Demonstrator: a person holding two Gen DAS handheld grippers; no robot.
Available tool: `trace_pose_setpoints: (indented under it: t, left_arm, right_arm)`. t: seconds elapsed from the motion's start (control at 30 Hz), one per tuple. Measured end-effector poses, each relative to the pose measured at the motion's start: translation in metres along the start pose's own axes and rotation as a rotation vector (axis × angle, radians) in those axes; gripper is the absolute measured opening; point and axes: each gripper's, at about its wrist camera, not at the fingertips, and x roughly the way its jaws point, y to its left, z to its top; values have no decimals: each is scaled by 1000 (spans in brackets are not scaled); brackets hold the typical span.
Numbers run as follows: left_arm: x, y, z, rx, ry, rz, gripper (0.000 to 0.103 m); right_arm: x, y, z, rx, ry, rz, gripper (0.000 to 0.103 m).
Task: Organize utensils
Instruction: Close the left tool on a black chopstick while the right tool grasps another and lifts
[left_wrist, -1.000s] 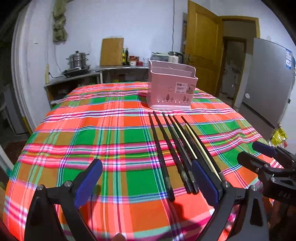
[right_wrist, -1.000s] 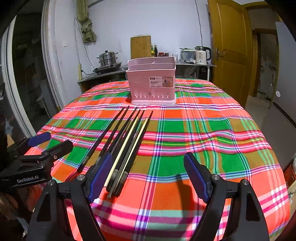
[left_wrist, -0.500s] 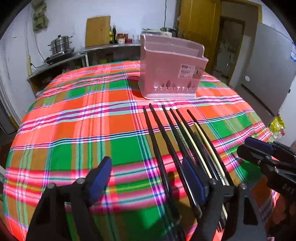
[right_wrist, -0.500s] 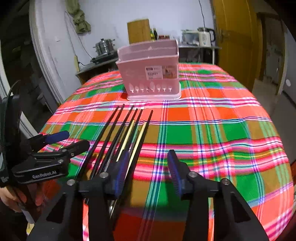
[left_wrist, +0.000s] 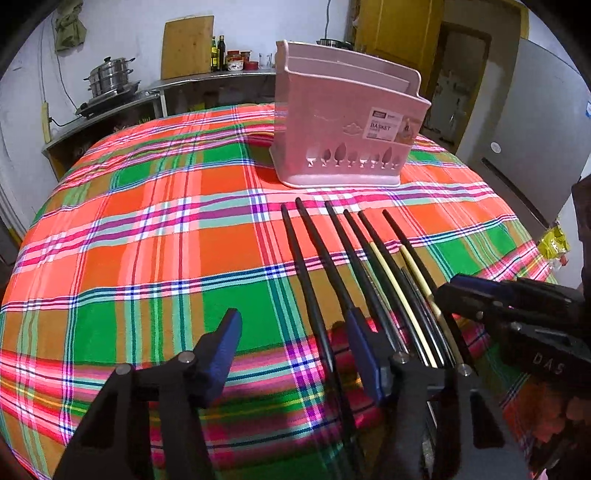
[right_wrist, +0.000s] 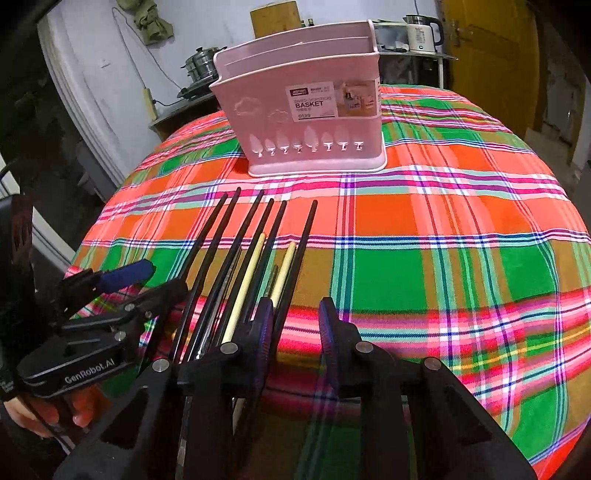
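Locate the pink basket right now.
The pink basket stands upright on the plaid tablecloth at the far side of the table, centre in the right wrist view, just beyond the tips of the chopsticks.

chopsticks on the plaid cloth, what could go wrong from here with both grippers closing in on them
1. The chopsticks lie packed side by side, so the right hand-held gripper, whose jaws have just been closing around the rightmost black one, may nudge its neighbours.
2. The left hand-held gripper, also closing, straddles the leftmost black stick; the two grippers sit close and could bump.
3. The pink basket is tall and narrow, so long sticks may tip it.
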Motion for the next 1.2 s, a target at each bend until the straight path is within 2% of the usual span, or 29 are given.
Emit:
trace_pose_setpoints:
  t: [0.2,0.63,0.8,0.87,0.93,1.2]
  left_arm:
    - [0,2,-1,-5,1,-8,59]
    - [15,-4,21,25,42,25,33]
    - [25,-10,31,63,51,41,27]
    - [26,-12,34,73,54,42,17]
    - [27,-13,36,74,58,31,11]
    - [14,-5,41,43,46,-19,9]
  right_arm:
    - [-3,-7,-1,27,-6,-10,27]
    - [11,-7,18,27,12,-54,26]
    - [17,-8,24,18,10,-79,17]
    - [19,-9,27,16,13,-75,10]
    - [19,-10,28,21,15,-64,10]
    - [4,-10,30,25,-13,-11,9]
